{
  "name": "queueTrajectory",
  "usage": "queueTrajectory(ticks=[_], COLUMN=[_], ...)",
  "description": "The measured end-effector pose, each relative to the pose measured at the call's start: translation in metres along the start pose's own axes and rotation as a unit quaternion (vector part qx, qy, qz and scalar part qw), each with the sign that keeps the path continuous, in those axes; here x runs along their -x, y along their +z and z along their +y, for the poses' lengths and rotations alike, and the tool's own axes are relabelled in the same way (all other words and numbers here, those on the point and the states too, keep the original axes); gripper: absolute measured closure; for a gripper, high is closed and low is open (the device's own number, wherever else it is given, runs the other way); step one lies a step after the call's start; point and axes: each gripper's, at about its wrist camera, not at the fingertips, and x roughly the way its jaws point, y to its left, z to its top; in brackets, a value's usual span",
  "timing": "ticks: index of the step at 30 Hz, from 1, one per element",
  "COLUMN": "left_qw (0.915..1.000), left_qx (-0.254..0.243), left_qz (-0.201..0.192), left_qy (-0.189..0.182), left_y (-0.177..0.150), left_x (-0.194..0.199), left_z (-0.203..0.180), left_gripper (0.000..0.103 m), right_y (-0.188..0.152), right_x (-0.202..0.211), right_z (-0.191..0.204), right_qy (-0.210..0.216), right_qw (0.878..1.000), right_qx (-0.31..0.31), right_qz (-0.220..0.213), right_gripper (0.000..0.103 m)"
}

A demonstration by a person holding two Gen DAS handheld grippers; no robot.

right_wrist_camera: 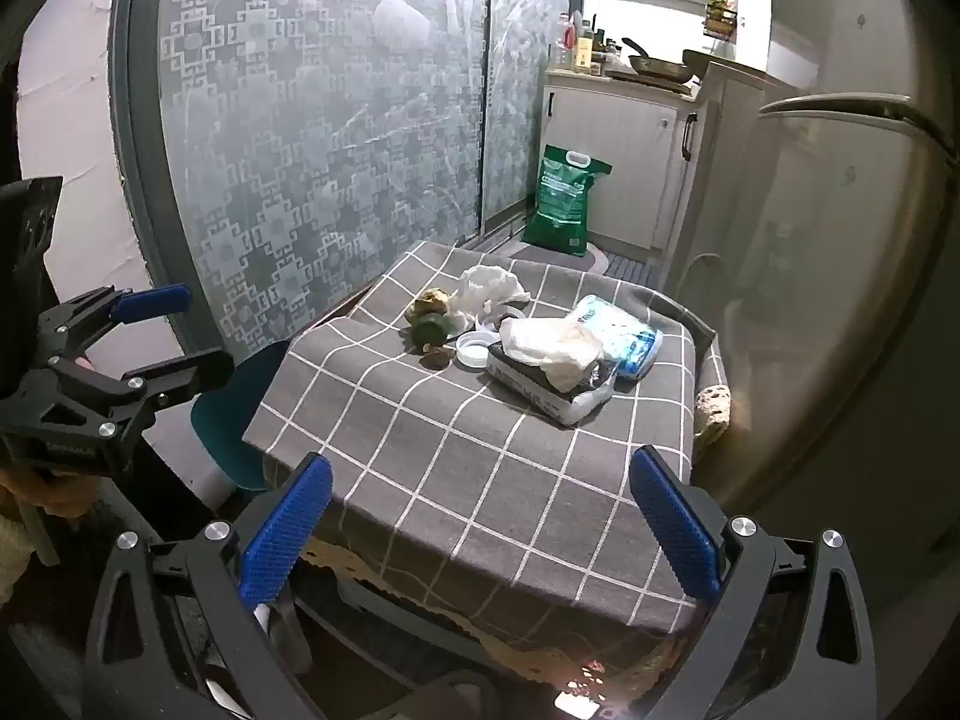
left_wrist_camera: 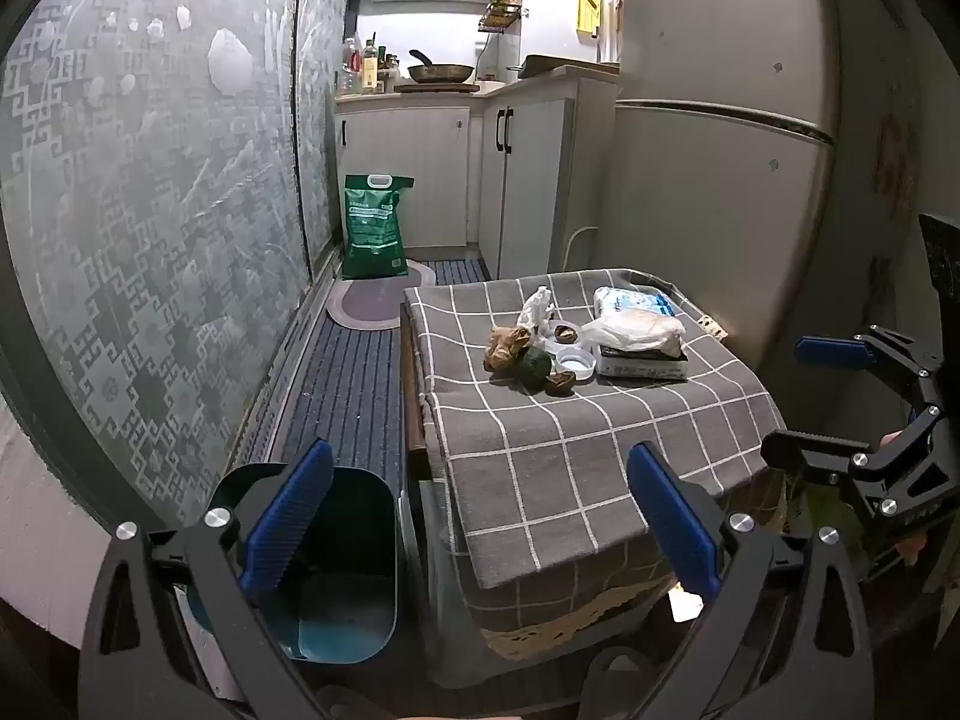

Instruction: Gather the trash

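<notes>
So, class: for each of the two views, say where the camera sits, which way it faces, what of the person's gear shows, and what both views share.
Left wrist: sits on the left gripper, low at the table's near left, facing the kitchen; its open fingers frame the bin, and the right gripper shows at right.
Right wrist: sits on the right gripper, facing the glass door; the left gripper shows at left.
Shared: checked cloth, trash pile, green bag.

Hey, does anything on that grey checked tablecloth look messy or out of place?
Yes. Litter is clustered mid-table: a crumpled white tissue, a brown crumpled wrapper, a dark green ball, nutshell-like brown scraps and a loose white plastic lid. The grey checked tablecloth also hangs unevenly over the edge.
</notes>
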Motion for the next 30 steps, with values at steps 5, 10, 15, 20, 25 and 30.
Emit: queueTrajectory(ticks=[5, 10, 15, 20, 25, 30], left_qw=[1.0, 1.0, 1.0, 1.0, 1.0, 1.0], left_qx=[-0.001, -0.001, -0.001, -0.004, -0.003, -0.005], left_qz=[-0.003, -0.003, -0.004, -0.005, -0.005, -0.006], left_qy=[-0.001, 0.0, -0.001, 0.003, 0.002, 0.003], left_y=[0.0, 0.0006, 0.0021, 0.0001, 0.0005, -0.0001], left_x=[0.0006, 0.0006, 0.0002, 0.0011, 0.0008, 0.0012], left_z=[0.0001, 0.0003, 0.0032, -0.0009, -0.0004, -0.0009], left_gripper=[0.003, 0.003, 0.003, 0.003, 0.003, 0.003], right_y=[-0.0003, -0.0006, -0.0011, -0.0003, -0.0002, -0.0004], right_x=[-0.0022, -0.0015, -0.0016, 0.0001, 0.0, -0.0004], right_z=[-0.0009, 0.0016, 0.0018, 0.0, 0.0, -0.0002], right_qy=[-0.004, -0.004, -0.004, -0.004, -0.003, -0.003], right_qw=[1.0, 1.0, 1.0, 1.0, 1.0, 1.0], right_qx=[0.005, 0.007, 0.007, 0.005, 0.005, 0.004], right_qz=[0.001, -0.002, -0.001, -0.001, -0.001, -0.002], right_gripper=[0.003, 0.003, 0.003, 0.003, 0.003, 0.003])
